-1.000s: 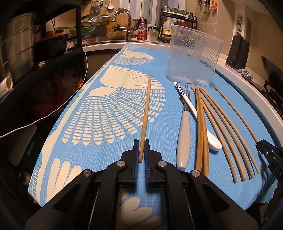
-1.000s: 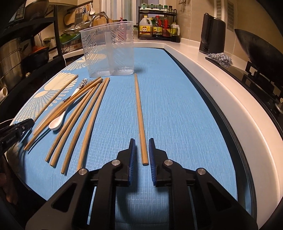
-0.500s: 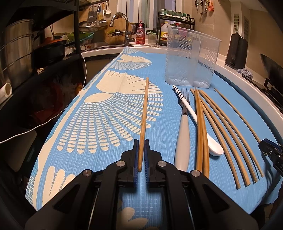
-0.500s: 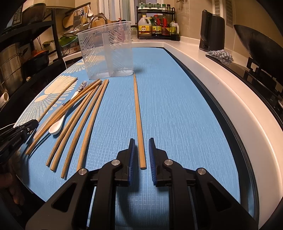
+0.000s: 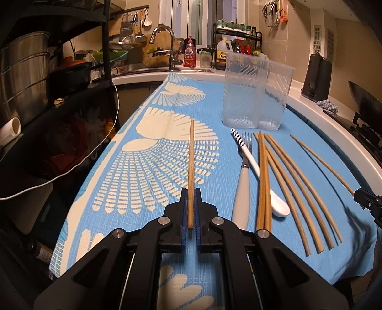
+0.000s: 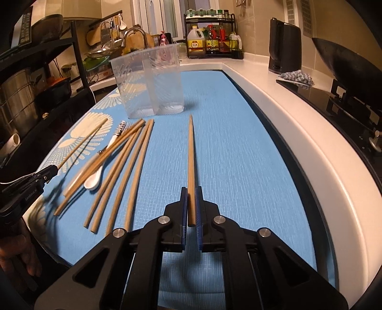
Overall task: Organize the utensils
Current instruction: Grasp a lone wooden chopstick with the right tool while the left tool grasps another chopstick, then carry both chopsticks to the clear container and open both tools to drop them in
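Left gripper [image 5: 190, 190] is pointing forward and downward, its blue-padded jaws pressing flat against a chopstick [image 5: 191, 164] from both sides. Right gripper [image 6: 191, 189] is tilting down at much the same slant, its jaws likewise clamping a second chopstick [image 6: 191, 164] near its butt end. In the right wrist view, the left gripper is poking in at the left edge, with fingers of a hand [image 6: 16, 257] curling beneath it.

Warm, dim kitchen light. Beige tiled wall [image 6: 253, 28] behind a white table [image 6: 298, 133] spread with a blue patterned mat [image 5: 152, 152]. Chrome faucet [image 5: 167, 45] below a window [image 5: 200, 21]. Black shelving [image 5: 78, 78] with steel pots [image 5: 21, 78] at the left. Spice rack [image 6: 210, 35], dark wok [image 6: 346, 64].
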Motion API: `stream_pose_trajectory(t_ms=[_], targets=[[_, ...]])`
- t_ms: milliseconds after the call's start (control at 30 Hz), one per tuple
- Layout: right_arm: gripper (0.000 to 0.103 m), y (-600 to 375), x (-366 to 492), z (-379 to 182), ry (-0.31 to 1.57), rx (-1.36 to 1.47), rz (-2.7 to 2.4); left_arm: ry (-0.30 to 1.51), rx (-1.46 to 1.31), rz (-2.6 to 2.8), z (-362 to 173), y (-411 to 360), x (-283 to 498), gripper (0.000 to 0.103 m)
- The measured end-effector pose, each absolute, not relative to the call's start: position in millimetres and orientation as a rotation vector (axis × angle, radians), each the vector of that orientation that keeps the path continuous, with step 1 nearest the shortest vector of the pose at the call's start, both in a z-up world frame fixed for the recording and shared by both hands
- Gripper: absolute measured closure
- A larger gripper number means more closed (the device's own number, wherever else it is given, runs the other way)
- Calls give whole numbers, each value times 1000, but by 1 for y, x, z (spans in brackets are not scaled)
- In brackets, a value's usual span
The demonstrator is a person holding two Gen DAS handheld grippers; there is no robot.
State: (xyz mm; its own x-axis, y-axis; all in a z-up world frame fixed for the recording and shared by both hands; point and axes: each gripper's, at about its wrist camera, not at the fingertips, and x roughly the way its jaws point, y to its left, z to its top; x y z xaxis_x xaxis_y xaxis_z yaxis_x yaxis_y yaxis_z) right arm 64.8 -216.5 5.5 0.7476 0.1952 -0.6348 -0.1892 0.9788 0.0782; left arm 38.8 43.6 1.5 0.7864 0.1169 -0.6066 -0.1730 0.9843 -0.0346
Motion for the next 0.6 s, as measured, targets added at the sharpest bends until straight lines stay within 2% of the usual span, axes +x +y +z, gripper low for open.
stream_pose_trajectory(t_ms=[600], targets=[[96,-222,43,75,546,5,238,480,-46,150,59,45,17,98]])
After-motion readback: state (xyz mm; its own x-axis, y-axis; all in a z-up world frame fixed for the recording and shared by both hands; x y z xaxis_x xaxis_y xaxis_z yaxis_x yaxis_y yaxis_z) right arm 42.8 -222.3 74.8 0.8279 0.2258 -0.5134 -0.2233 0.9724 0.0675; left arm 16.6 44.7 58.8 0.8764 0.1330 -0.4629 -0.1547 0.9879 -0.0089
